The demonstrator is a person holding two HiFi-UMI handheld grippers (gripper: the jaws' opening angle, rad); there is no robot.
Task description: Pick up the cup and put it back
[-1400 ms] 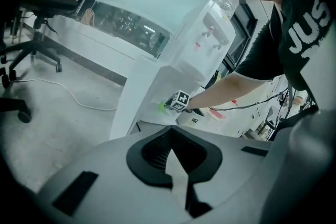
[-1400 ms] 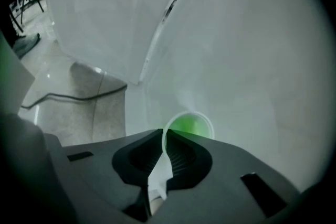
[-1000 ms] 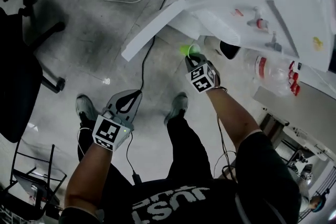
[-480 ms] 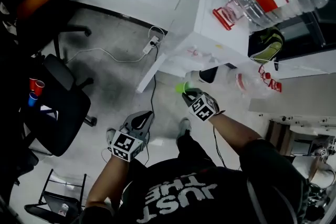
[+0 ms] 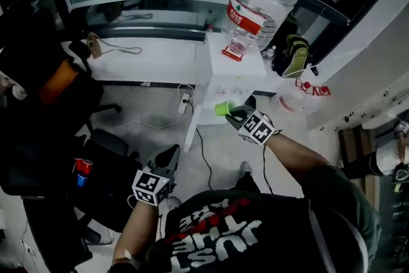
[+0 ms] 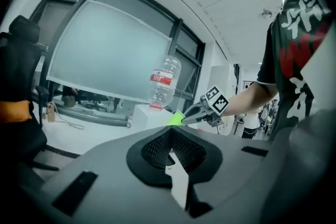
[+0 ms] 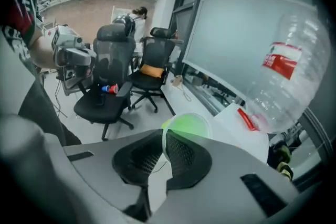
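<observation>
One cup is the task's thing, and it is small, of bright green plastic that lets some light through. In the right gripper view the cup shows a round, paler rim with a darker green inside. The right gripper has it in a firm pinch: in that gripper's own view the jaws of the right gripper are nearly together, with only the thin wall of the cup at its rim between the pads.

The cup is up in the air, above the floor and clear of every surface. It hangs just in front of a white stand that carries a large clear water bottle with a red label.

About its direction: the round mouth is turned partly toward the camera of the right gripper, so the long axis goes away from that camera, roughly the same way as the jaws point. In the head view the cup sticks out from the jaw tips toward the stand. I cannot tell if it is fully upright or tilted.

The left gripper is low and well apart from the cup. In its own view the jaws of the left gripper are pressed together with nothing between them, and far ahead I see the green cup.
</observation>
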